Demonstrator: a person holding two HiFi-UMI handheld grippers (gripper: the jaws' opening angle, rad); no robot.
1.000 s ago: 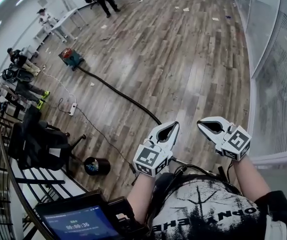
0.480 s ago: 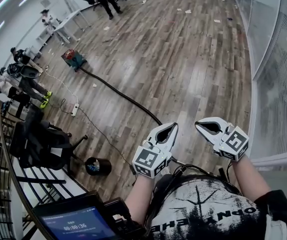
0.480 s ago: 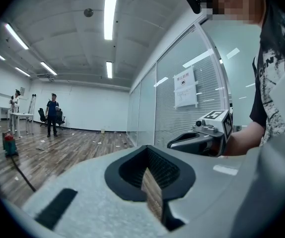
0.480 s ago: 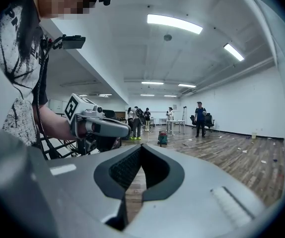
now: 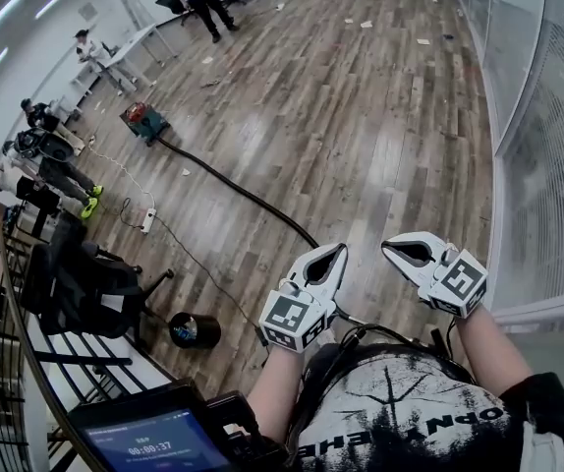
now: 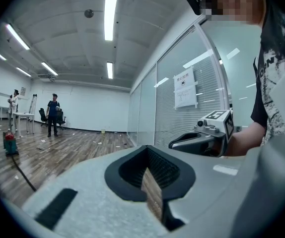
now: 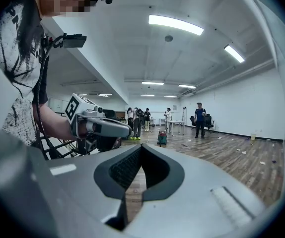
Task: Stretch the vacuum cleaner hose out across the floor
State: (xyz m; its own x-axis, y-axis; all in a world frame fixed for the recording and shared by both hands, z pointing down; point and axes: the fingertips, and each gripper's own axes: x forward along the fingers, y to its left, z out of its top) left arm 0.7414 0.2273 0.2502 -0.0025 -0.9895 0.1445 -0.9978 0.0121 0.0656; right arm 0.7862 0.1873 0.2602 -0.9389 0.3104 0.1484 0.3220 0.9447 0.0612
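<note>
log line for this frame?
left tool: shut, empty | right tool: shut, empty | hose: on floor, unheld | vacuum: at hose's far end

The wood-plank floor carries a small red-and-teal vacuum cleaner at the far left, with its black hose lying in a long, gently curved line toward the near middle. Left of the hose lie a white power strip and its thin cord. Near them stand a black round container and a black office chair, while paper scraps dot the far boards.
</note>
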